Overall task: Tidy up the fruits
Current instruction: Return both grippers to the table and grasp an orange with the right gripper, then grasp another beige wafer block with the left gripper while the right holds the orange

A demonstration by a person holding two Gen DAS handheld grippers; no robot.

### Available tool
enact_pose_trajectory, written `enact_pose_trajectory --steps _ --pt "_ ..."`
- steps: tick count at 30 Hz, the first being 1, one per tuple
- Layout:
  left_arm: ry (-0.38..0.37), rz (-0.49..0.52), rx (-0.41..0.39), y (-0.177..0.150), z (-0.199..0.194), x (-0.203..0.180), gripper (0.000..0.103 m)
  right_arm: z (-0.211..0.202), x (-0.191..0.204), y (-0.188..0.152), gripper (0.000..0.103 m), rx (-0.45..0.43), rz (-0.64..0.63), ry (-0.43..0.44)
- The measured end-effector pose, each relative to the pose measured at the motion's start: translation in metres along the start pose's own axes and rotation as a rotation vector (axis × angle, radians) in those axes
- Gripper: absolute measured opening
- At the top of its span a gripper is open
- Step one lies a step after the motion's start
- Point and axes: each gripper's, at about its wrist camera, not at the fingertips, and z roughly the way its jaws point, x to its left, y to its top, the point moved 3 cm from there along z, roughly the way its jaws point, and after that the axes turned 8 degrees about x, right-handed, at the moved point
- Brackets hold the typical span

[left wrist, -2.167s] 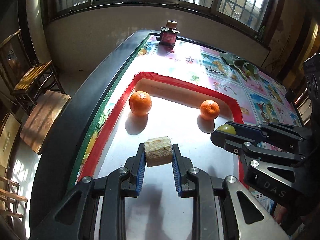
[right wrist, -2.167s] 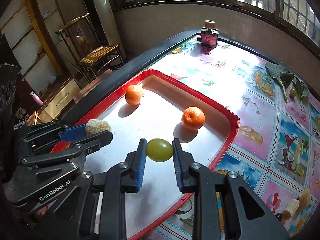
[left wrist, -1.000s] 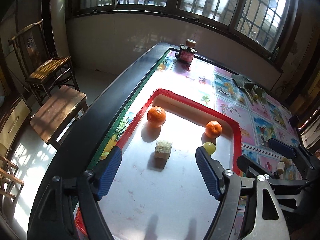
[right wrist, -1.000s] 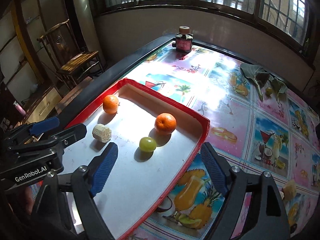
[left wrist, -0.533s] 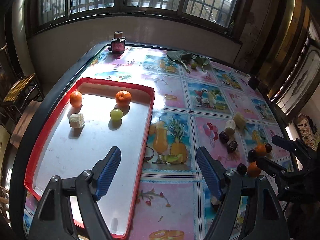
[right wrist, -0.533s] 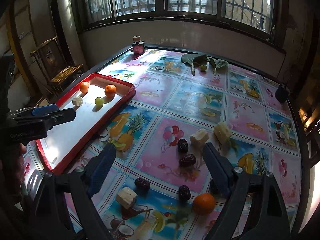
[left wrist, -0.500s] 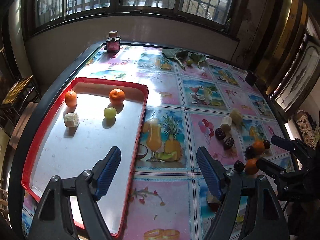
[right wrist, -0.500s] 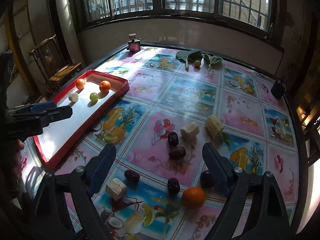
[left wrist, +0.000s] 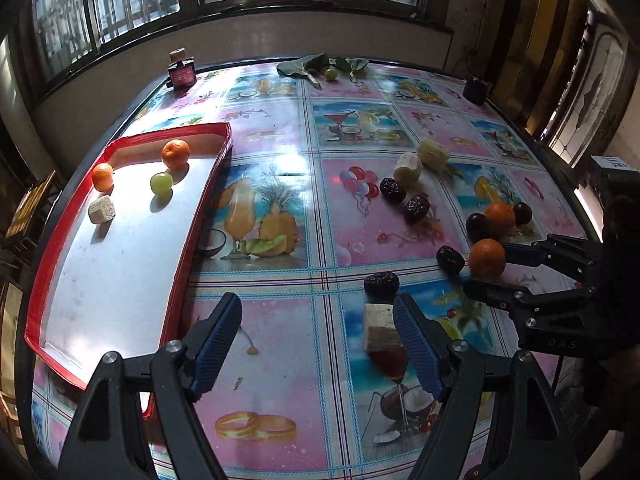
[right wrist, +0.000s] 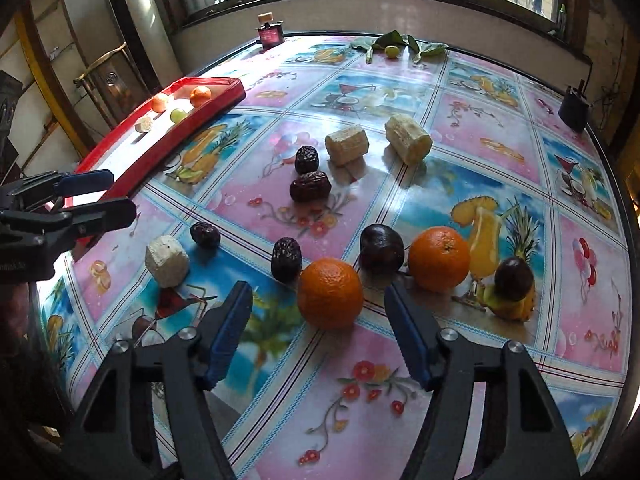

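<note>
A red tray [left wrist: 201,216] at the left holds two oranges, a green grape [left wrist: 161,182] and a pale chunk. My left gripper [left wrist: 318,332] hangs open over the tablecloth, and a white cut chunk [left wrist: 377,328] lies just inside its right finger. My right gripper [right wrist: 320,320] straddles an orange [right wrist: 330,293]. Its jaws are closing, and a gap shows on both sides of the fruit. The left wrist view shows that same orange [left wrist: 487,258] between the right gripper's fingers. The left gripper [right wrist: 120,194] appears at the left edge of the right wrist view, near the tray [right wrist: 168,140].
Loose on the patterned cloth lie several dark dates [right wrist: 310,186], two dark plums [right wrist: 381,248], a second orange [right wrist: 439,259] and two pale chunks [right wrist: 347,145]. A small bottle [right wrist: 271,34], leaves [right wrist: 394,42] and a dark cup [right wrist: 574,108] stand along the far edge.
Both grippers have swung away from the tray to the loose fruit on the right and dropped closer. The right jaws have narrowed around the orange. The left jaws stay wide.
</note>
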Motion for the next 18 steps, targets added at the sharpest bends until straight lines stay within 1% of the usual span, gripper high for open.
enact_pose_trajectory --steps 2,3,5,7,10,14,16,17,18 --pt "0.001 0.011 0.008 -0.004 0.001 -0.003 0.078 0.005 0.000 0.001 0.056 0.012 0.013 0.032" --pt "-0.002 0.015 0.013 -0.005 0.002 -0.004 0.078 0.008 -0.001 0.001 0.050 0.017 0.019 0.041" --pt "-0.002 0.018 0.022 -0.008 0.005 -0.006 0.078 0.009 -0.003 0.001 0.046 0.013 0.033 0.050" --pt "-0.011 0.021 0.029 -0.010 0.007 -0.009 0.078 0.010 -0.005 0.001 0.039 0.013 0.047 0.056" --pt "-0.042 0.031 0.029 -0.008 0.010 -0.015 0.078 0.009 -0.008 0.000 0.038 0.017 0.068 0.075" --pt "-0.037 0.063 0.040 -0.004 0.021 -0.022 0.077 0.007 -0.010 -0.002 0.038 0.018 0.079 0.082" --pt "-0.057 0.059 0.048 -0.003 0.025 -0.024 0.075 0.007 -0.010 -0.002 0.038 0.014 0.083 0.082" --pt "-0.060 0.058 0.044 -0.003 0.027 -0.024 0.067 0.006 -0.010 -0.003 0.038 0.012 0.086 0.081" --pt "-0.060 0.058 0.052 -0.002 0.030 -0.024 0.062 0.007 -0.010 -0.002 0.038 0.010 0.090 0.081"
